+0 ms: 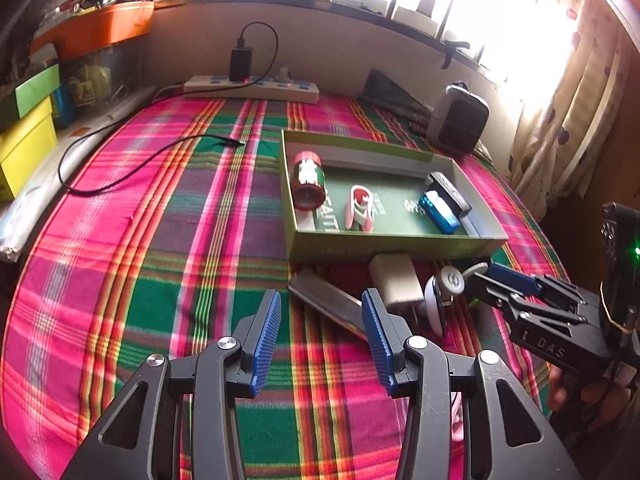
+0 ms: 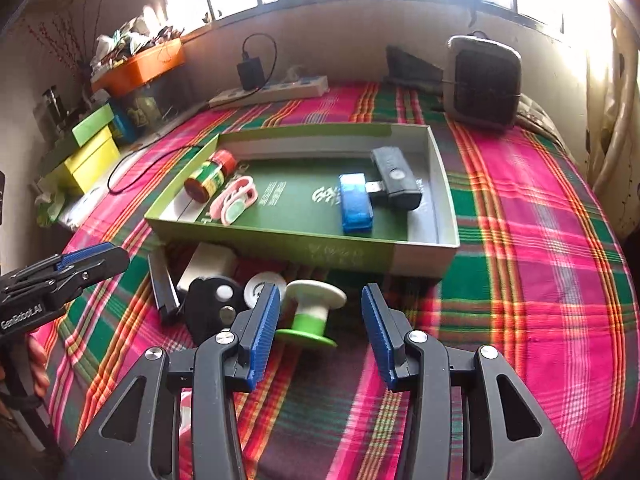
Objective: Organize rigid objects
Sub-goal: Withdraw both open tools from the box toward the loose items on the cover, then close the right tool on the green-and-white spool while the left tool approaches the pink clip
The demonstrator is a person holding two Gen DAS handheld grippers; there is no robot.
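A shallow green box [image 2: 320, 252] lies on the plaid cloth. It holds a red-and-green jar [image 2: 208, 178], a pink clip [image 2: 236, 200], a blue USB stick [image 2: 356, 204] and a black device [image 2: 396, 178]. Before its front wall lie a white adapter [image 2: 210, 266], a dark flat bar [image 2: 164, 288], a black round piece [image 2: 212, 304], a white disc [image 2: 256, 284] and a green-and-white spool [image 2: 312, 312]. My right gripper [image 2: 320, 316] is open, with the spool just ahead between its fingertips, the pads apart from it. My left gripper [image 1: 320, 320] is open and holds nothing, near the bar [image 1: 324, 300] and adapter [image 1: 396, 280].
A power strip [image 1: 252, 88] with a black charger and loose cable lies at the back. A grey speaker-like unit [image 2: 484, 80] stands behind the box on the right. Stacked yellow, green and orange boxes [image 1: 28, 136] crowd the left edge. A curtain hangs at the right.
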